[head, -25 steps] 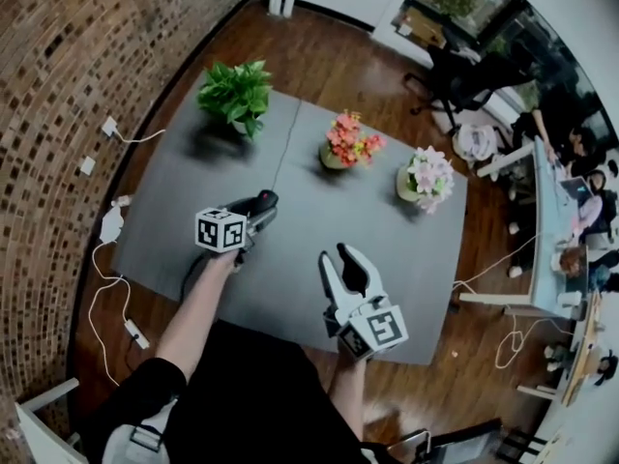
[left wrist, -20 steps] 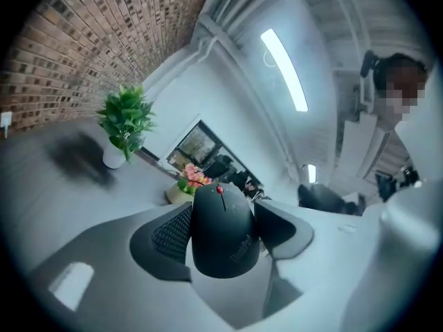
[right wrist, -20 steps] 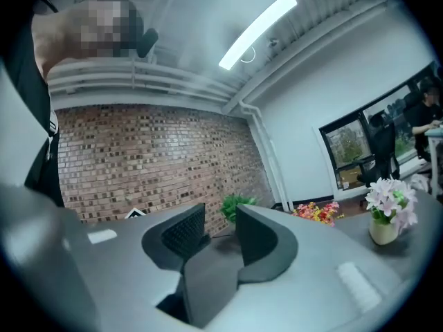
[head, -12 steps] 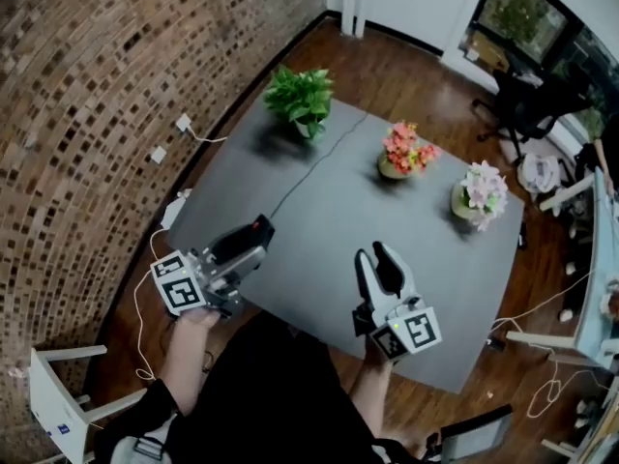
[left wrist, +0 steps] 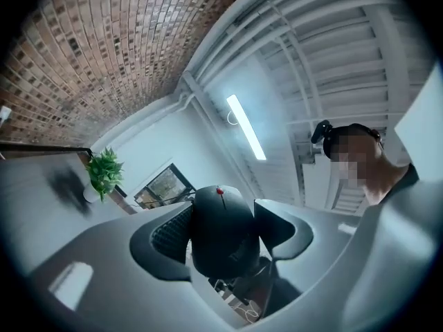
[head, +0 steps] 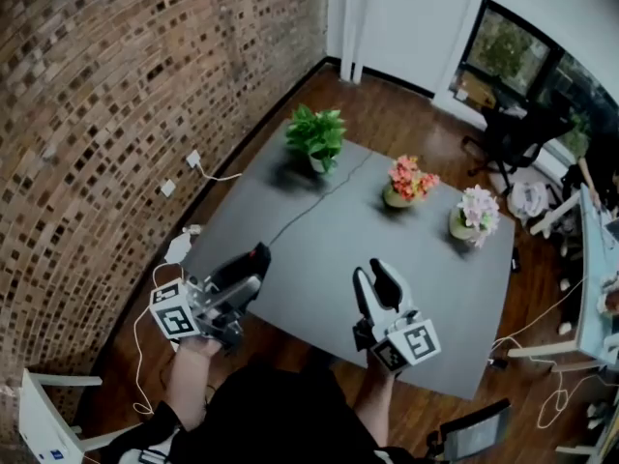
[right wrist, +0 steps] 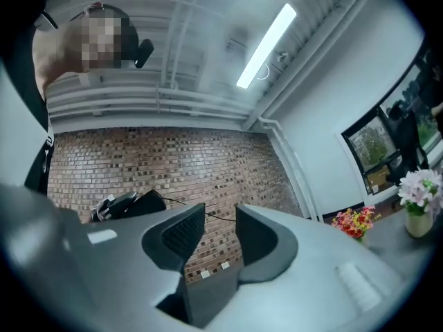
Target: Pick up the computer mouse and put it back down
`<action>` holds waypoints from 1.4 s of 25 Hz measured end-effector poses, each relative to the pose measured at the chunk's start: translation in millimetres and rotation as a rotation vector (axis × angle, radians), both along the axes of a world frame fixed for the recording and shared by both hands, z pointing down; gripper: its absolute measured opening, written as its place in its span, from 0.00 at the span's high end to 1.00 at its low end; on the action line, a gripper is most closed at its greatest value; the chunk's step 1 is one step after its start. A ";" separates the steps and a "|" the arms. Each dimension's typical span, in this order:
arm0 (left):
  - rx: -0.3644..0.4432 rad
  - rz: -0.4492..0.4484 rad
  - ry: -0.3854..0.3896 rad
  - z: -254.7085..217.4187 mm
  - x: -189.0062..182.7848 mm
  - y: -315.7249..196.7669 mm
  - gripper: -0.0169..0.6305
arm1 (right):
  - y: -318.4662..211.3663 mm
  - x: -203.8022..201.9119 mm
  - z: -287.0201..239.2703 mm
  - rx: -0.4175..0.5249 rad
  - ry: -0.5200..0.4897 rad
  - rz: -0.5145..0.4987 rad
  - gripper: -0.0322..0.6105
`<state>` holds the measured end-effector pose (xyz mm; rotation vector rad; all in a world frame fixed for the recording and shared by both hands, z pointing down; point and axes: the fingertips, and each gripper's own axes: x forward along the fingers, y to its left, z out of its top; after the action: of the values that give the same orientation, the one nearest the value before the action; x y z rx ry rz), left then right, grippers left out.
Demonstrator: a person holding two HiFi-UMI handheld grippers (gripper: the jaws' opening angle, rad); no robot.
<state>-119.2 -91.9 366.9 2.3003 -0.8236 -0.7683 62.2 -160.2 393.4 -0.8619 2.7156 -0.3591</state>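
Currently we log the computer mouse (left wrist: 223,230) gripped between the jaws of the left gripper (left wrist: 223,213). It is black with a red dot at its top, and both pads press on its sides. In the head view the mouse (head: 255,259) sits at the lower left of the frame, held in the air at the left edge of the grey table (head: 426,298). The right gripper (right wrist: 220,235) has its jaws parted with nothing between them, and only the brick wall (right wrist: 173,164) shows beyond. Across the table's far side, upper centre of the head view, we note three pots in a row: a green plant (head: 316,135), pink-orange flowers (head: 408,179) and pale flowers (head: 476,211).
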 end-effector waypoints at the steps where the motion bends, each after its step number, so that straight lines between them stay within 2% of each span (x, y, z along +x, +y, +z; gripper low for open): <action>1: 0.008 0.018 0.018 -2.2 -4.9 10.5 0.54 | 8.9 -8.1 -2.9 0.004 -0.002 0.004 0.77; 7: 0.024 0.088 0.054 5.4 -44.3 74.2 0.54 | 95.9 -60.8 -16.3 -0.013 -0.022 0.023 0.77; 10: 0.030 0.129 0.072 11.6 -57.0 97.9 0.54 | 144.0 -76.4 -18.0 -0.003 0.034 0.064 0.77; 14: 0.029 0.206 0.124 11.4 -60.4 122.7 0.54 | 191.7 -84.0 -14.0 -0.036 0.111 0.138 0.77; 20: 0.076 0.197 0.076 0.6 -58.3 155.8 0.54 | 232.7 -83.4 -33.7 0.009 0.101 0.137 0.77; 24: 0.110 0.149 0.039 -11.2 -51.1 166.2 0.54 | 243.6 -71.5 -49.3 0.066 0.062 0.108 0.77; 30: 0.076 0.113 -0.015 -4.5 -19.6 177.6 0.54 | 267.4 -25.9 -52.4 0.076 0.015 0.125 0.77; 35: -0.030 0.063 -0.062 33.5 -2.9 173.3 0.54 | 286.7 19.3 -44.4 0.051 -0.022 0.169 0.77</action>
<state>-122.1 81.4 400.4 2.3221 -0.7809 -0.6561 81.5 126.4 349.1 -1.0576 2.5965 -0.2606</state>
